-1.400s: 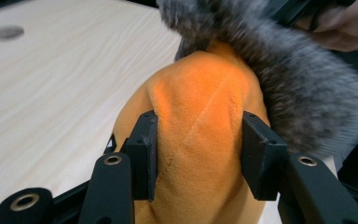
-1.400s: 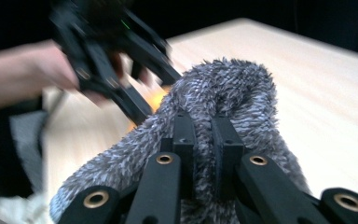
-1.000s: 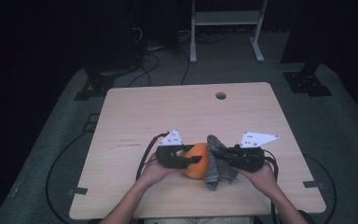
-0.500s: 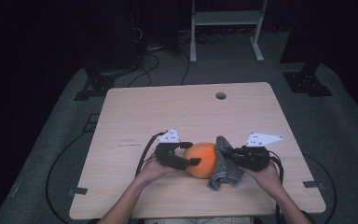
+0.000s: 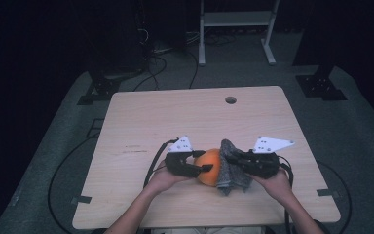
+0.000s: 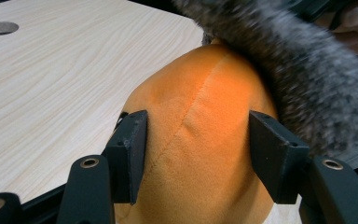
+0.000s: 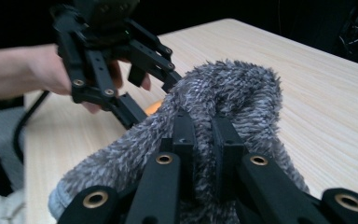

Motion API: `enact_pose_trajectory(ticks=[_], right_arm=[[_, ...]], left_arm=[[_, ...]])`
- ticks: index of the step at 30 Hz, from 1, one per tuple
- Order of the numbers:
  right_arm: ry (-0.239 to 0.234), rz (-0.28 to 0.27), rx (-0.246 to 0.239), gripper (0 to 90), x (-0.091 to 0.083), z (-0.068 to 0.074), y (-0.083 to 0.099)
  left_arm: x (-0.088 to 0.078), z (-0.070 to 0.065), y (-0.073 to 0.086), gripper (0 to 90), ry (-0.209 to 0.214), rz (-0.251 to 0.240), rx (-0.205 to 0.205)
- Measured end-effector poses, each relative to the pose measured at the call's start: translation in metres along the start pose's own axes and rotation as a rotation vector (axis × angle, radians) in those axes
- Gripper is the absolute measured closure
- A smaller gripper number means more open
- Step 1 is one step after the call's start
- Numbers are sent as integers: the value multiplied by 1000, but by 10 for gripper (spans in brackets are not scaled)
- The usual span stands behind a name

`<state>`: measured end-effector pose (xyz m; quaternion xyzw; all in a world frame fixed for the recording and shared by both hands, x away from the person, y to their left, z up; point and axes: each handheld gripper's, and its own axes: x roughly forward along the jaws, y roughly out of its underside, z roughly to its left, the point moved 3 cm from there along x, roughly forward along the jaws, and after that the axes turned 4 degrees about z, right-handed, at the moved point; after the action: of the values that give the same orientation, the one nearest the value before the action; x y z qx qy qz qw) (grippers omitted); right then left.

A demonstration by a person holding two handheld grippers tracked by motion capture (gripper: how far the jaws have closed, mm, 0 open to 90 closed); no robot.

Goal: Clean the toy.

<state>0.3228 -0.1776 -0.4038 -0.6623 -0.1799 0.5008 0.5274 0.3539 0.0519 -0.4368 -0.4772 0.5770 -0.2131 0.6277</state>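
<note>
orange plush (image 6: 200, 140) clamped, grey sock (image 7: 223, 98) pinched

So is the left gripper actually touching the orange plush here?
Touching. In the left gripper view, both jaws of the left gripper press into the sides of the orange plush, with no gap either side.

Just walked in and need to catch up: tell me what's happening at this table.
A person at a light wooden table works a hand-held gripper in each hand. The left hand-held gripper clamps a round orange plush ball. The right hand-held gripper pinches a fuzzy grey knitted fabric piece, which is draped against the ball's far side. Both items sit together near the table's front edge. Whether the fabric is going on or coming off can't be told.
</note>
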Motion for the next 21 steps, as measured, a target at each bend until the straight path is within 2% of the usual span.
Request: enact_pose_trajectory(ticks=[3, 6, 7, 8, 11, 15, 16, 17, 19, 21], right_arm=[[-1, 12, 12, 817, 5, -3, 2], [15, 21, 59, 817, 4, -15, 15], [15, 21, 59, 817, 4, -15, 15], [41, 38, 62, 817, -2, -18, 19], [61, 43, 65, 816, -8, -17, 19], [26, 0, 23, 815, -9, -4, 8], [41, 22, -1, 815, -3, -2, 7], [41, 22, -1, 815, -3, -2, 7], [39, 38, 10, 816, 1, -6, 12], [57, 40, 34, 816, -1, -12, 20]], left_arm=[[-3, 2, 2, 411, 0, 1, -5], [-5, 3, 2, 421, 2, -6, -17], [-4, 3, 1, 421, 2, -9, -19], [-4, 2, 1, 423, -2, -7, -17], [-2, 0, 0, 429, -15, -7, -13], [2, -3, -2, 430, -14, -17, -15], [1, -4, -2, 407, -5, -18, -14], [1, -4, -2, 407, 7, -17, -10], [-2, -4, -1, 371, 88, -9, 1], [-7, -4, 0, 363, 155, -29, 16]])
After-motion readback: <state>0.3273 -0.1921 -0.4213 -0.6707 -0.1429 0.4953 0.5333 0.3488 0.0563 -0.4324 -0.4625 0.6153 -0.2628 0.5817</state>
